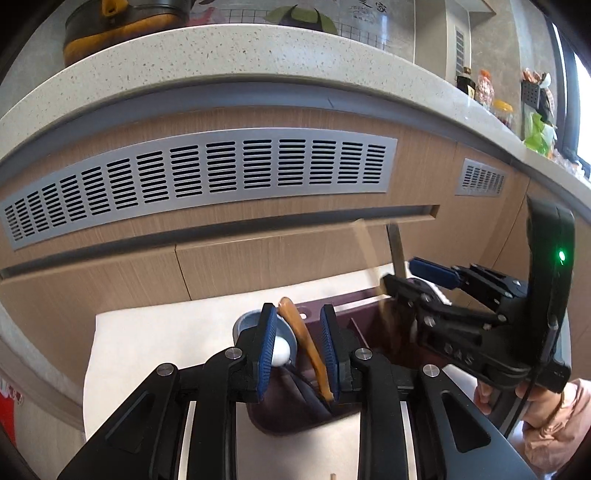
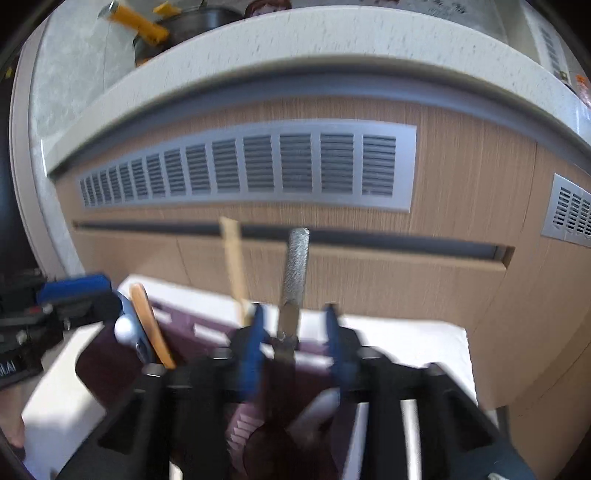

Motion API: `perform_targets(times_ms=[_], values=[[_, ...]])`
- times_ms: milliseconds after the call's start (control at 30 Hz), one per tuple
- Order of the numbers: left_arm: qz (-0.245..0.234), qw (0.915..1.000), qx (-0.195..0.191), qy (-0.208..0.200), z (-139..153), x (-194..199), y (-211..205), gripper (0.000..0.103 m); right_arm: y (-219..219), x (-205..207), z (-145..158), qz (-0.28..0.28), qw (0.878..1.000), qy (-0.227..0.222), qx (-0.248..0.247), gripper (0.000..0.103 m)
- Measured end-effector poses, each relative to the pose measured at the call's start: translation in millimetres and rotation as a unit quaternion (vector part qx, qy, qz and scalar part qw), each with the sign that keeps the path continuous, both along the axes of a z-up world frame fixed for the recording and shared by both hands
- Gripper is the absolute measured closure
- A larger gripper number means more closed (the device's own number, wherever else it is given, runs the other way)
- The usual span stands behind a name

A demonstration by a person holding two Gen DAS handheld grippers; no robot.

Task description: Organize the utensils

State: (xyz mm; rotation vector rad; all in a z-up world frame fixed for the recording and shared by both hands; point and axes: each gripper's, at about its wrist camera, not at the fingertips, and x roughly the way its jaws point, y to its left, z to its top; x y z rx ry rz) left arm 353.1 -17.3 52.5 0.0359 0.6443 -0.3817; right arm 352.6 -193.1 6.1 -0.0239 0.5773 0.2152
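Observation:
A dark purple utensil holder (image 1: 364, 317) (image 2: 207, 328) stands on a white cloth (image 1: 155, 339). An orange wooden-handled utensil (image 1: 304, 339) (image 2: 151, 325) and a blue-and-white spoon (image 1: 258, 332) (image 2: 125, 328) stand in it. My left gripper (image 1: 299, 347) is open around the orange handle. My right gripper (image 2: 293, 343) (image 1: 406, 275) is open above the holder. A silver textured handle (image 2: 293, 273) and a thin wooden stick (image 2: 234, 258) (image 1: 369, 254) rise between and beside its fingers, blurred.
A wooden cabinet front with grey vent grilles (image 1: 207, 173) (image 2: 258, 166) stands right behind. A speckled countertop (image 1: 236, 51) runs above it, with a pot (image 1: 122, 22) and jars (image 1: 484, 88). A person's hand (image 1: 546, 417) is at the right.

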Motion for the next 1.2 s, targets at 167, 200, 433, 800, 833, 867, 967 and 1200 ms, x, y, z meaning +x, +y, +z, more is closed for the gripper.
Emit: perform_targets(times_ms=[167,200,433,800,833,867,967,1200], values=[[0.018,0.9994,-0.021,-0.021,22.7,-28.5,21.5,0.058,-9.2,-45.7,22.2,-0.01,0.999,-0.032,-0.017,0.038],[0.022,0.9992,-0.02,-0.024,25.9,-35.5,26.3,0.053,-10.6,-58.6,28.0,-0.012,0.999,-0.042,-0.021,0.03],[0.036,0.9991,0.014,0.015,7.6,-90.0,58.0,0.049,-7.5,-131.9,44.2,0.015,0.997,-0.057,-0.051,0.001],[0.009,0.9856,0.018,0.168,-85.5,-158.2,86.4,0.049,16.1,-205.1,-16.9,0.075,0.988,0.048,-0.127,0.0],[0.006,0.984,0.022,0.177,-90.9,-162.3,85.7,0.049,16.2,-210.2,-21.4,0.077,0.987,0.054,-0.13,0.0],[0.004,0.9833,0.024,0.18,-94.5,-165.3,85.1,0.049,15.3,-215.9,-26.3,0.076,0.986,0.059,-0.133,0.0],[-0.012,0.9815,0.022,0.19,-101.9,-173.5,80.8,0.048,8.6,-224.2,-35.5,0.066,0.988,0.077,-0.121,0.0],[-0.043,0.9727,0.009,0.228,-115.9,-198.6,68.0,0.047,-11.2,-226.6,-58.2,-0.001,0.982,0.133,-0.136,0.0]])
